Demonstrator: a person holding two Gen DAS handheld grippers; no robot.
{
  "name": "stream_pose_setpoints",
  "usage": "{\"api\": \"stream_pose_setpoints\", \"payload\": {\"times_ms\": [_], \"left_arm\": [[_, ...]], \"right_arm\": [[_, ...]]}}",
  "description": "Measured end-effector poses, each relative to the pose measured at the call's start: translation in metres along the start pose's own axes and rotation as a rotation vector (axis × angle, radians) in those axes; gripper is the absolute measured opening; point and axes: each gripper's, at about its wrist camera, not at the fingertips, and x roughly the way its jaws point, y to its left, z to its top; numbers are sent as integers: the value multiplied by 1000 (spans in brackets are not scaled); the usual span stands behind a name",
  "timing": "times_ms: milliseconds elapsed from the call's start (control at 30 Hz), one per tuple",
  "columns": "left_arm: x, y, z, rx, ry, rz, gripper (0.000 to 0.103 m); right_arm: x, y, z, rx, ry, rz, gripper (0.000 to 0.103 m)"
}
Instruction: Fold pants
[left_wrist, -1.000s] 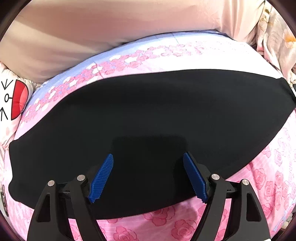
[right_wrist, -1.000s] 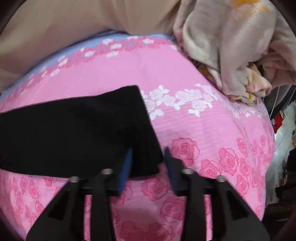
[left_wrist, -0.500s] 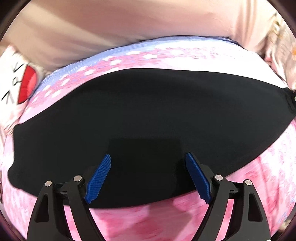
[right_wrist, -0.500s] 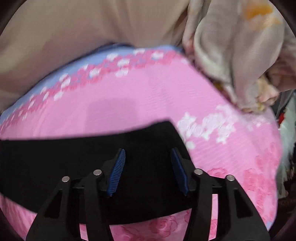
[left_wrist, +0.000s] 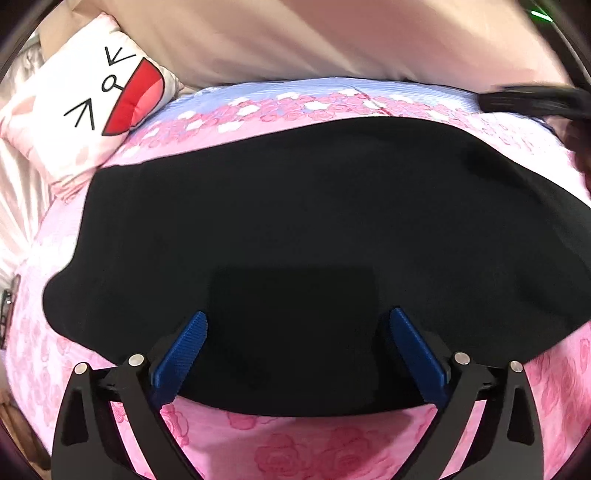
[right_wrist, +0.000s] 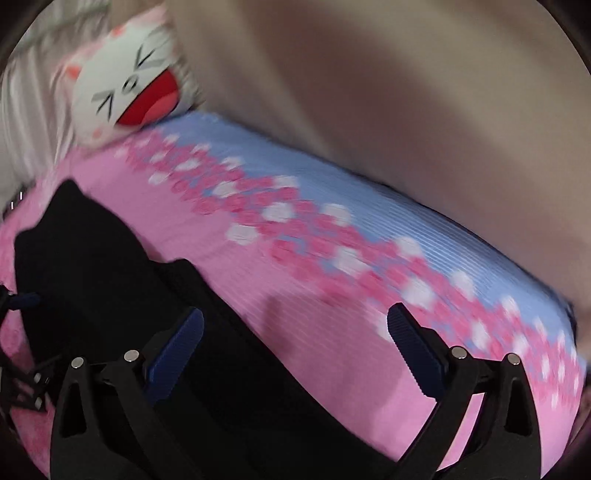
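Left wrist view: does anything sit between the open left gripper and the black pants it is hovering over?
Nothing visible does. The left gripper is open right above the near edge of the black pants, which lie flat on the pink bedspread. The cartoon pillow sits well off to the far left.

Pink rose-print bed (left_wrist: 317, 450), black pants (left_wrist: 314, 229) and cartoon-face pillow (left_wrist: 92, 99) on it.
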Motion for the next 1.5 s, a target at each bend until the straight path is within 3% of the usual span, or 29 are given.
{"api": "stream_pose_setpoints", "payload": {"times_ms": [33,67,133,200,267,333,400,467,533,567,633,667,700,767,833,1000,1033,1067,1133,1233,1300,1400,1433,1500], "left_arm": [[0,1,0,10,-3,-6,98],[-1,2,-2,20,-6,-11,98],[0,4,-3,34,-11,-29,98],[1,7,-3,44,-13,-47,98],[2,8,-2,56,-12,-61,98],[3,12,-2,69,-13,-78,98],[4,15,-2,74,-21,-96,98],[3,17,-4,78,-36,-102,98],[3,16,-5,80,-50,-96,98],[3,15,-5,79,-51,-94,98],[4,15,-4,77,-52,-94,98],[4,15,-4,76,-53,-96,98],[3,16,-4,73,-55,-100,98],[1,17,-5,64,-65,-105,98],[-6,21,-8,47,-81,-101,98],[-19,59,-14,2,-106,8,97],[-20,70,-15,-9,-97,-1,97],[-25,81,-17,-29,-83,-62,95],[-37,89,-22,-62,-79,-125,95],[-54,88,-32,-55,-102,-67,95],[-54,86,-37,-59,-101,-55,95],[-44,86,-44,-67,-71,-8,95],[-38,87,-46,-67,-61,19,95],[-28,89,-47,-63,-38,46,95]], "right_arm": [[14,11,7,-17,35,29,73],[26,20,12,-27,76,76,66],[40,39,12,-84,111,89,66],[58,53,16,-171,99,-27,66],[70,41,28,-97,83,-73,68],[70,28,35,-25,72,-150,61],[51,20,32,64,36,-45,61],[30,27,18,55,25,49,61],[28,46,7,-27,39,32,62],[43,53,4,-66,65,-29,63],[63,41,9,-19,50,-92,84],[66,35,17,28,45,-87,86],[61,31,21,77,29,-86,72],[36,34,28,137,-42,-54,68],[11,50,25,126,-80,14,68],[7,126,4,-21,18,233,68],[9,137,5,-37,22,259,68],[9,157,9,-70,13,280,68],[10,188,25,-128,-17,312,68],[17,238,65,-246,-81,307,72],[35,262,95,-283,-67,318,80],[66,290,120,-350,-17,307,79],[73,295,123,-371,-3,309,76],[92,307,125,-406,74,332,24]]}}
